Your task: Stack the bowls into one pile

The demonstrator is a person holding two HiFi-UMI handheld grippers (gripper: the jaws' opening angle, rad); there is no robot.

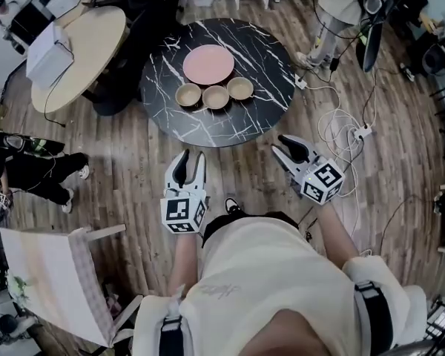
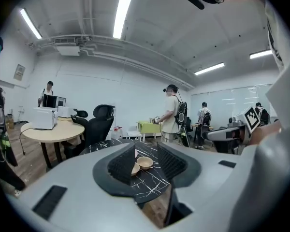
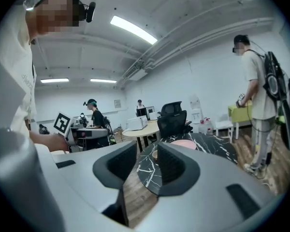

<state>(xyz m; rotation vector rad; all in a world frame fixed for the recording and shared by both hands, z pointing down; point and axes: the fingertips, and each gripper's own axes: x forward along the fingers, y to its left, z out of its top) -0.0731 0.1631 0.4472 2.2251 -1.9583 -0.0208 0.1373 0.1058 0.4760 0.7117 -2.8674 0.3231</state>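
While the three bowls (image 1: 216,97) sit in a row near the middle of the round table (image 1: 208,128), beside a pink plate (image 1: 208,64), the head view shows the left gripper (image 1: 192,159) and right gripper (image 1: 282,145) short of its near edge. The left gripper view shows spread, empty jaws, bowls well beyond. The right gripper view shows the same, facing the table's edge. A hasty reach could shove a bowl into its neighbour; an off-centre pinch could tip it.
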